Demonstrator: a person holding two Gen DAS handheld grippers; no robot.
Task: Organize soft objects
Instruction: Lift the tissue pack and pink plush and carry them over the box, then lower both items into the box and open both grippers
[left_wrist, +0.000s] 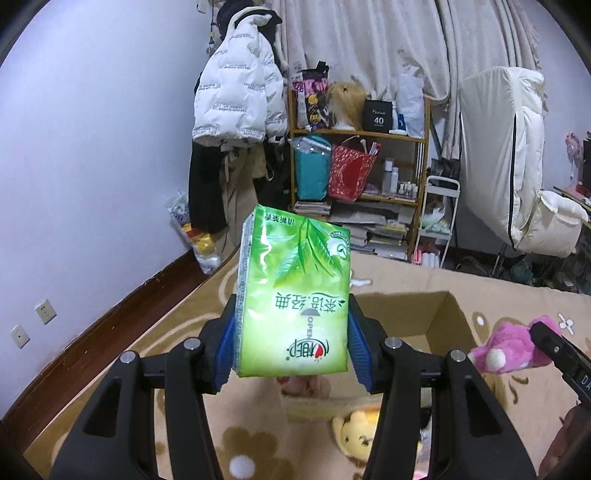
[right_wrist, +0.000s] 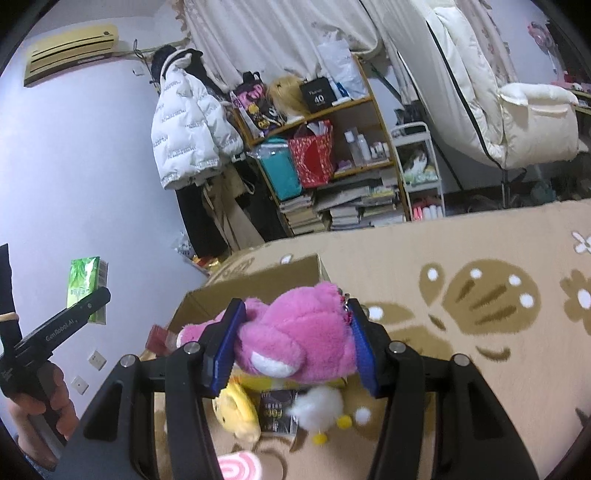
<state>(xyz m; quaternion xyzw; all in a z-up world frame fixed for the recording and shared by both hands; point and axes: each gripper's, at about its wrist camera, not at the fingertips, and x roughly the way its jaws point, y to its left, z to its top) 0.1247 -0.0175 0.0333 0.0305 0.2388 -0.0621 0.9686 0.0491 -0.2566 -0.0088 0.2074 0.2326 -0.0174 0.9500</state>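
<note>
1. Your left hand-held gripper (left_wrist: 291, 332) is clamped on the green tissue pack (left_wrist: 293, 295), blue pads pressing both long sides, pack held up in the air with the print upside down to the camera
2. Your right hand-held gripper (right_wrist: 295, 336) is squeezed around the pink plush bear (right_wrist: 295, 332), so both of yours are full
3. The cardboard box (left_wrist: 439, 317) sits open on the beige patterned blanket (right_wrist: 480, 258), just behind and below the tissue pack in the left wrist view; from the right wrist view the pink plush hangs over the box's near edge
4. Down on the blanket under the right one there's a yellow plush (right_wrist: 238, 413), a white plush with yellow feet (right_wrist: 321, 410) and a dark little packet (right_wrist: 279, 411) between them, all bunched close together
5. A pink-and-white swirl thing (right_wrist: 238, 467) is at the bottom edge, can't tell what it is
6. Background is the wooden shelf (left_wrist: 421, 162) with bags and stacked books, and a white puffer jacket (left_wrist: 236, 81) hanging to its left
</note>
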